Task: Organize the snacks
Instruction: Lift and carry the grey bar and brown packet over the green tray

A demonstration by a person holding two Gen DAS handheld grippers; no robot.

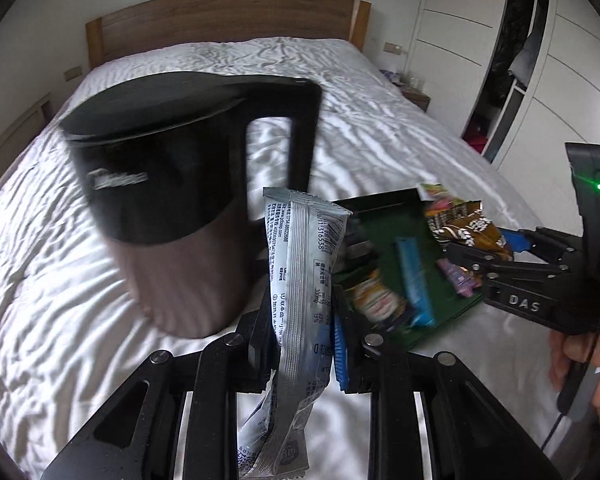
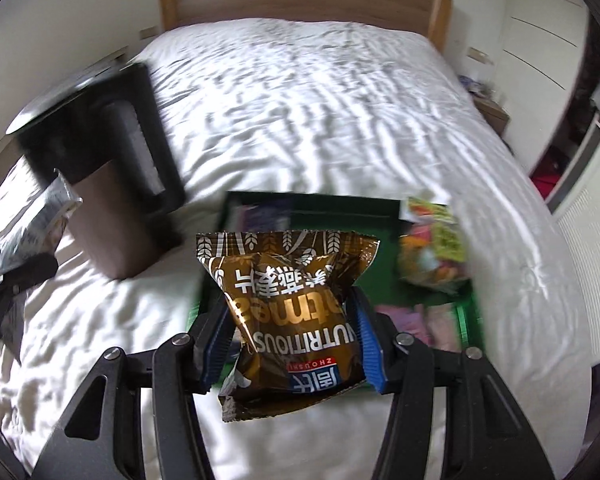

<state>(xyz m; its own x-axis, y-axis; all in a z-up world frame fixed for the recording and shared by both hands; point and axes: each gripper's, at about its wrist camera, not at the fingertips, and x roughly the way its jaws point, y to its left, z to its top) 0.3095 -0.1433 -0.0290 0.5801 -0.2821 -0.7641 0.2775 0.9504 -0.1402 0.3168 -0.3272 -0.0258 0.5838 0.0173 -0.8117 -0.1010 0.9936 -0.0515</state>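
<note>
My worry is the long silver-grey foil sachet (image 1: 300,300) in my left tool (image 1: 300,344). The pads are pressed almost together on its thin middle, with much of the packet standing free above them and a crumpled tail hanging below. I judge that a quick swing could let it pivot or slide out onto the white rumpled bed sheet (image 1: 80,280). The tall kettle with a black top and brownish body (image 1: 172,208) stands just to the left of that sachet, so a sideways sweep could knock it over on the soft bedding.

My right tool (image 2: 292,344) pinches a puffy brown-and-gold oatmeal snack bag (image 2: 284,316) between its blue pads, which stand fairly wide and squeeze it at the waist. I judge that an air-filled bag could squirt free.

Both packets hang above the bed. The shallow dark green tray (image 2: 384,220) of mixed snacks lies beyond and beneath the brown bag, and to the right of the sachet.
</note>
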